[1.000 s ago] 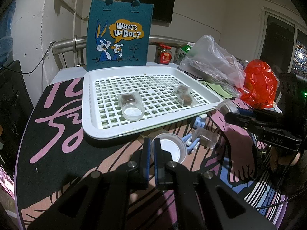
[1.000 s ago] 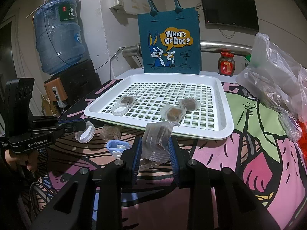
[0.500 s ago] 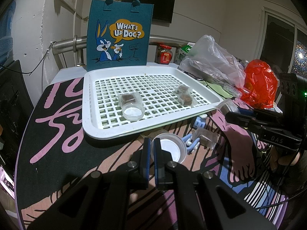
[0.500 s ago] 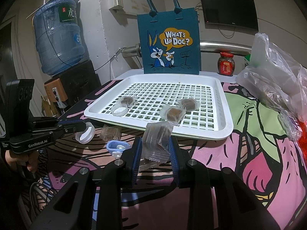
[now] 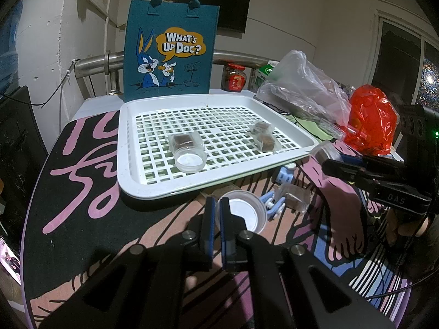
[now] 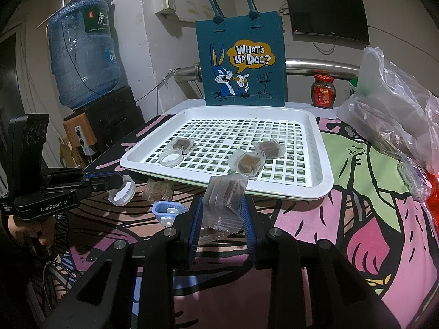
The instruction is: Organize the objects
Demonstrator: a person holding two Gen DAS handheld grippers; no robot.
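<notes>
My left gripper [image 5: 216,209] is shut on the rim of a clear round plastic cap [image 5: 244,213], just in front of the white lattice tray [image 5: 124,148]. From the right wrist view that cap [image 6: 122,192] hangs tilted at the left gripper's tips. My right gripper [image 6: 222,212] is shut on a clear-wrapped brown snack cube [image 6: 226,197], held near the tray's front rim [image 6: 323,189]. On the tray lie another clear cap [image 5: 190,161] and three wrapped cubes [image 5: 182,140] [image 5: 261,128] [image 5: 267,143].
On the patterned cloth in front of the tray lie a light-blue clip [image 6: 168,209] and a wrapped packet [image 6: 159,189]. A blue cartoon tote bag [image 5: 170,54] stands behind the tray. Plastic bags [image 5: 301,93], a red bag [image 5: 370,123] and a jar [image 6: 323,93] crowd the right; a water bottle [image 6: 82,52] stands left.
</notes>
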